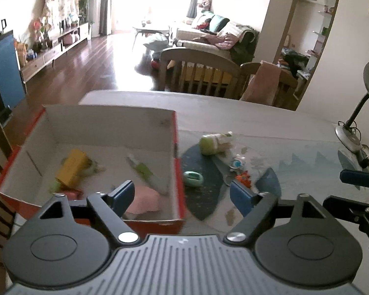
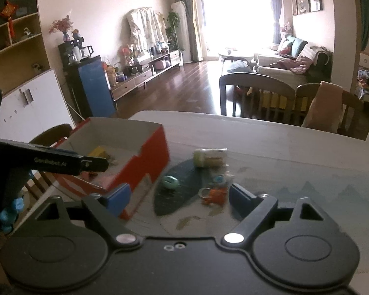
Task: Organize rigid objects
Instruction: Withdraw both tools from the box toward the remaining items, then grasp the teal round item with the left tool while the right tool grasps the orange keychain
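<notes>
A red cardboard box (image 1: 177,145) with a white inside stands on the table's left part. In it lie a yellow carton (image 1: 71,169), a green-and-white tube (image 1: 145,172) and a pink item (image 1: 145,200). My left gripper (image 1: 182,194) is open above the box's near right corner, with nothing between its fingers. To the right of the box lie a green-capped bottle (image 1: 214,142), a teal oval item (image 1: 193,178), a small orange piece (image 1: 243,178) and a metal ring (image 2: 204,193). My right gripper (image 2: 179,194) is open and empty, just short of these loose items.
The items rest on a dark leaf-shaped mat (image 1: 204,191) on a pale table (image 1: 233,113). A desk lamp (image 1: 351,132) stands at the table's right edge. Wooden chairs (image 1: 199,73) stand beyond the far edge. In the left wrist view part of the right gripper (image 1: 359,179) shows at the right.
</notes>
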